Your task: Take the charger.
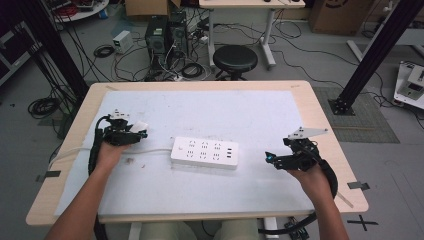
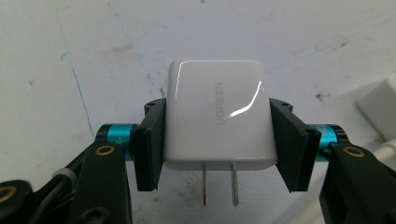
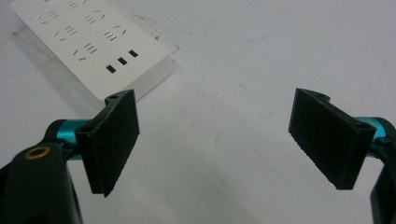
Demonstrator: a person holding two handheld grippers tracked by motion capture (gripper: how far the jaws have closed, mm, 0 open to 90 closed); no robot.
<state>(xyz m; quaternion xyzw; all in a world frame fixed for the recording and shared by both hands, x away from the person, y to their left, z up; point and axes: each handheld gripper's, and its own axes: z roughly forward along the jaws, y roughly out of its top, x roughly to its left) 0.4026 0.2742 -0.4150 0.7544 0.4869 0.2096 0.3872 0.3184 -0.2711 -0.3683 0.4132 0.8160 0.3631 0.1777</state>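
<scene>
Left gripper (image 2: 215, 140), at the left of the table (image 1: 300, 100), with its jaws pinching a white charger (image 2: 217, 114) by its two flat sides; the two prongs (image 2: 219, 184) point back toward the hand. Right gripper (image 3: 215, 144), at the right, jaws spread with nothing between them. A white power strip (image 1: 204, 152) lies between the two hands, its cord (image 1: 150, 150) running left. To seat the charger well, it should probably be turned prongs-down, squared over a matching two-slot socket and pressed straight in, the free gripper steadying the strip. The charger's underside is hidden, and the sockets are too small in the high view to tell apart.
</scene>
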